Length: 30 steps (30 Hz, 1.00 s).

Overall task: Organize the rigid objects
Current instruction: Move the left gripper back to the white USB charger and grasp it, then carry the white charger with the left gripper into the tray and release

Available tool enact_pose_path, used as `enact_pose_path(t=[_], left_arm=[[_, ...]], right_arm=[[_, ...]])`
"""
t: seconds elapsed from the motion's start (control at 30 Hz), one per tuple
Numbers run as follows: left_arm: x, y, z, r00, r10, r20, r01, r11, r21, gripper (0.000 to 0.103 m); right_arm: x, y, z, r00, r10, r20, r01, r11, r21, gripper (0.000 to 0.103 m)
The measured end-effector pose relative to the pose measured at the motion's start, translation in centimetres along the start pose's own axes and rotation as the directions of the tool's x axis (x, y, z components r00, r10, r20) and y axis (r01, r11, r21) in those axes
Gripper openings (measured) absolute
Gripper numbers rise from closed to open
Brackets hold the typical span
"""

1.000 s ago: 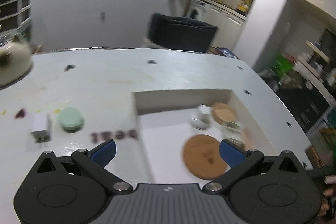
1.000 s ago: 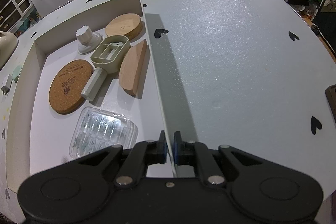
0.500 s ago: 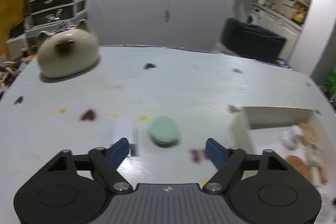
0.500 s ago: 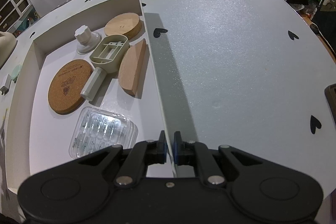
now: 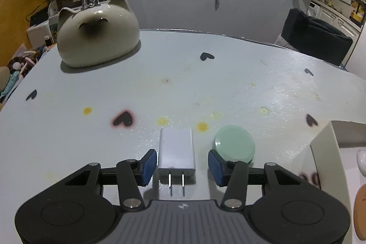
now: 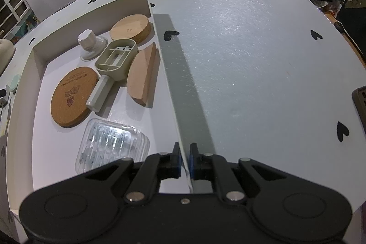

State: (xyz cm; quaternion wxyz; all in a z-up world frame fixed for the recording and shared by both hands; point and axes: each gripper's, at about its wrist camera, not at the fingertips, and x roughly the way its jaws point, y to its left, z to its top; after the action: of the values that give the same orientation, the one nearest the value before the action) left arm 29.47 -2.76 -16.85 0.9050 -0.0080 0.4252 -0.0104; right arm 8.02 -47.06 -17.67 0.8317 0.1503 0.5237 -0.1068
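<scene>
Jaws of the left gripper (image 5: 182, 166) have just been closing and are straddling the white two-prong charger block (image 5: 176, 155) lying on the pale heart-dotted desk (image 5: 183, 84), pads not yet pressing it. Mint-green round disc (image 5: 234, 147) is sitting just beside it. Right gripper (image 6: 184, 160) is staying clamped on the white cardboard tray's side wall (image 6: 173, 93).

We find both wrist views angled down, close over the table (image 5: 205, 88); both show the white box (image 6: 25, 106).
</scene>
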Motion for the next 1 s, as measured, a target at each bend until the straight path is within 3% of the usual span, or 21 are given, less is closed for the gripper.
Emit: enact_pose_path(t=[0.17, 0.47, 0.77, 1.0], left_arm=[[1.1, 0.0, 0.5, 1.000, 0.022, 0.000, -0.022, 1.000, -0.021, 0.038], [1.0, 0.0, 0.3, 1.000, 0.010, -0.002, -0.010, 1.000, -0.026, 0.037], [-2.6, -0.6, -1.0, 0.996, -0.086, 0.029, 0.087, 0.996, -0.029, 0.037], [-5.9, -2.7, -0.7, 0.980, -0.186, 0.067, 0.185, 0.983, 0.015, 0.037]], right_arm=[[0.1, 0.1, 0.1, 1.000, -0.006, -0.003, 0.006, 1.000, 0.001, 0.008], [0.1, 0.1, 0.1, 1.000, -0.005, -0.004, 0.005, 1.000, 0.000, 0.008], [0.2, 0.1, 0.1, 1.000, -0.003, -0.005, 0.003, 1.000, -0.007, 0.008], [0.2, 0.1, 0.1, 1.000, -0.001, -0.006, 0.001, 1.000, -0.014, 0.008]])
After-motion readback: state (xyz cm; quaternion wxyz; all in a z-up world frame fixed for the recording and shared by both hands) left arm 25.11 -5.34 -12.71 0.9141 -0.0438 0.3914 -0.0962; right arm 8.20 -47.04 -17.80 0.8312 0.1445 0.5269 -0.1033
